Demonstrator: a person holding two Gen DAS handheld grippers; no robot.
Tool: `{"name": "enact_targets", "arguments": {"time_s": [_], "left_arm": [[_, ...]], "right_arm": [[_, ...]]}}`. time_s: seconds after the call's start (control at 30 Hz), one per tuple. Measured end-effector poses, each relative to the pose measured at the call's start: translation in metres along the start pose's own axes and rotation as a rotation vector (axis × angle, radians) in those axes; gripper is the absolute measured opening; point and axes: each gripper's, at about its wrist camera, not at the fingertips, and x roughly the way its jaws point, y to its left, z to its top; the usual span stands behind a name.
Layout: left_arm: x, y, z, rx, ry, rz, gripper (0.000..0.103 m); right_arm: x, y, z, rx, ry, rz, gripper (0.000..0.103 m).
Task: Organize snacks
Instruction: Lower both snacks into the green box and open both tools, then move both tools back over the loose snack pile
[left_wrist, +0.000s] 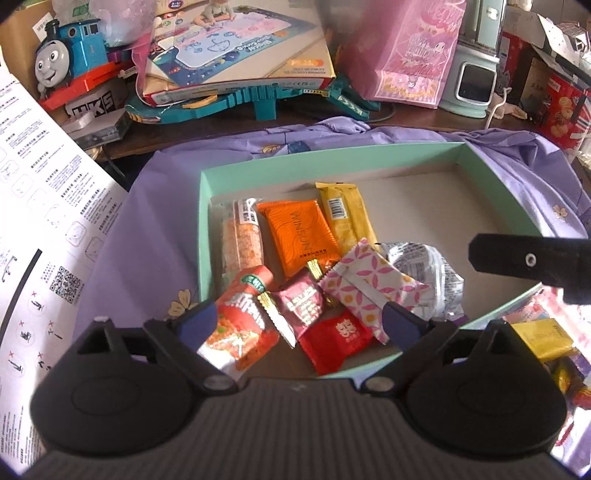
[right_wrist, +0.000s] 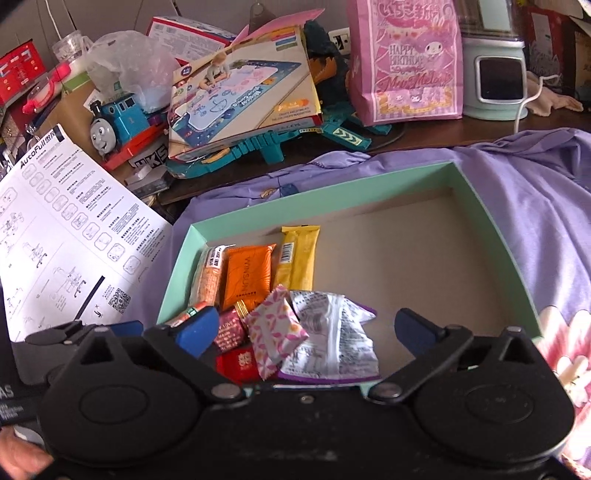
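Note:
A mint-green box (left_wrist: 325, 155) lies on purple cloth and holds several snacks at its left end. These include an orange packet (left_wrist: 303, 236), a yellow bar (left_wrist: 343, 214), a red-orange pouch (left_wrist: 240, 325), a pink patterned packet (left_wrist: 365, 284) and a crumpled silver bag (left_wrist: 424, 269). My left gripper (left_wrist: 299, 317) hangs open over the near pile, gripping nothing. My right gripper (right_wrist: 304, 325) is open above the pink packet (right_wrist: 275, 332) and the silver bag (right_wrist: 332, 332), its pads clear of both. One black finger of it (left_wrist: 524, 258) shows at the right of the left wrist view.
Loose snacks, among them a yellow packet (left_wrist: 546, 336), lie outside the box's near right corner. A white instruction sheet (left_wrist: 48, 221) is on the left. Behind the box stand a toy train (left_wrist: 70, 48), a drawing-mat carton (left_wrist: 236, 48) and a pink birthday bag (left_wrist: 410, 51).

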Motion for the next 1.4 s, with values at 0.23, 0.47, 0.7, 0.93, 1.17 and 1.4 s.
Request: {"name": "enact_targets", "arguments": {"time_s": [0.23,0.47,0.7,0.93,1.17,1.4], "left_arm": [[-0.027,-0.025,-0.009,0.037,-0.03,-0.046,0.102],[-0.038,-0.068,-0.025,0.125,-0.025,-0.098,0.103],[-0.033,-0.1,-0.04,0.167,0.015,-0.131,0.103],[-0.024,-0.127,-0.048,0.226,0.047,-0.144,0.103],[-0.009,-0.16,-0.052,0.306,0.064,-0.168,0.103],[0.006,-0.193,-0.052,0.41,0.049,-0.166,0.103]], "right_arm": [[-0.037,-0.024,-0.019,0.018,-0.01,-0.048,0.103],[-0.074,-0.06,-0.043,0.07,-0.022,-0.116,0.103],[-0.098,-0.096,-0.062,0.129,-0.033,-0.169,0.103],[-0.108,-0.128,-0.08,0.197,-0.029,-0.205,0.103],[-0.102,-0.153,-0.09,0.248,-0.022,-0.244,0.089],[-0.098,-0.173,-0.1,0.278,0.004,-0.239,0.073]]}}
